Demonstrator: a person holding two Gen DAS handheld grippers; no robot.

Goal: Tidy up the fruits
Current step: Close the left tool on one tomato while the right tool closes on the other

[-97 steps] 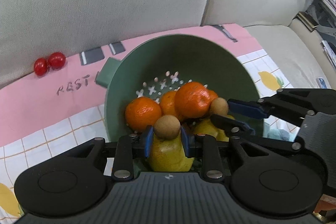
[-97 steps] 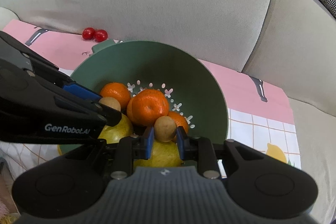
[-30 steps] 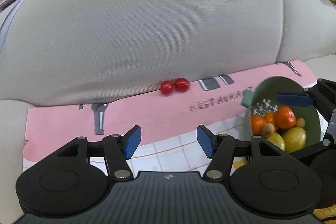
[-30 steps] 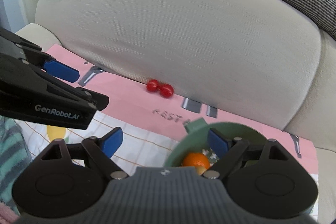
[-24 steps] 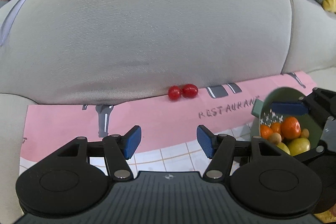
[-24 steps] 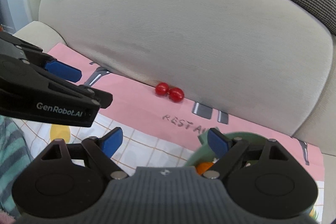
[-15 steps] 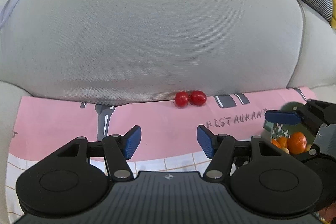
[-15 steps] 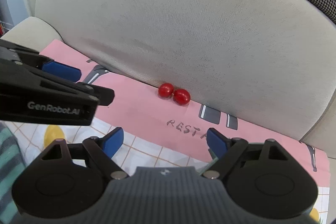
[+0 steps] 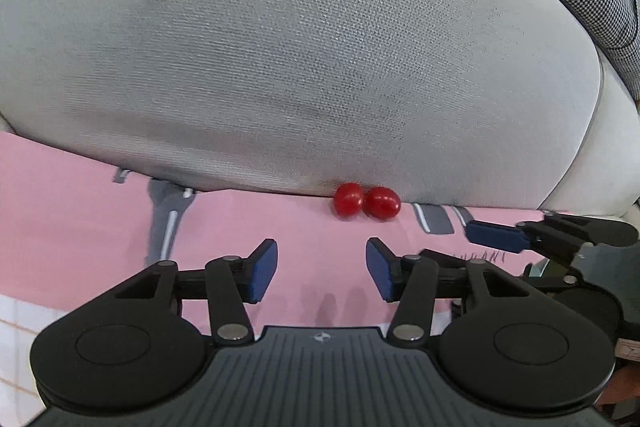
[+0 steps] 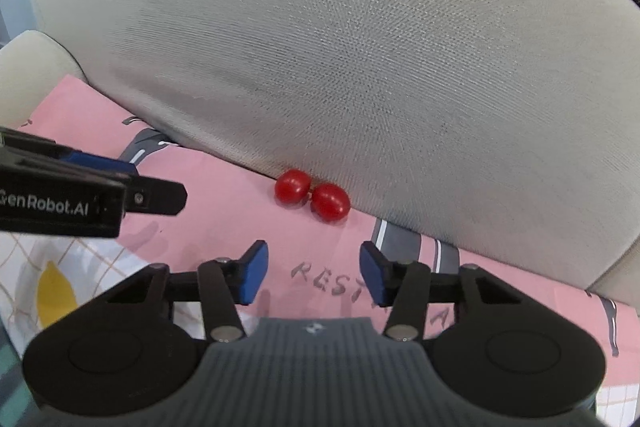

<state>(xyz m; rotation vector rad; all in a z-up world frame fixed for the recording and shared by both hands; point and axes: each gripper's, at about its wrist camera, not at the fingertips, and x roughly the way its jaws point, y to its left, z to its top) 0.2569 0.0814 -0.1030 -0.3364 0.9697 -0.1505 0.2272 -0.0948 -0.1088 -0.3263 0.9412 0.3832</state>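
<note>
Both tongs are narrowing with nothing between them: the left tongs [image 9: 322, 269] and right tongs [image 10: 310, 273] are now hanging apart and empty, just short of the two small glossy red cherry tomatoes [image 10: 312, 195]. Those are lying touching on the pink printed cloth [image 9: 80, 195] ahead against the grey sofa cushion [image 9: 280, 47], so a pickup looks imminent.

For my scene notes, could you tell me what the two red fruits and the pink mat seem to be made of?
Two red fruits: smooth glossy skin with highlights, likely cherry tomatoes; real or plastic is unclear. Pink mat: matte, flat, printed lettering, probably cloth or coated sheet.
</note>
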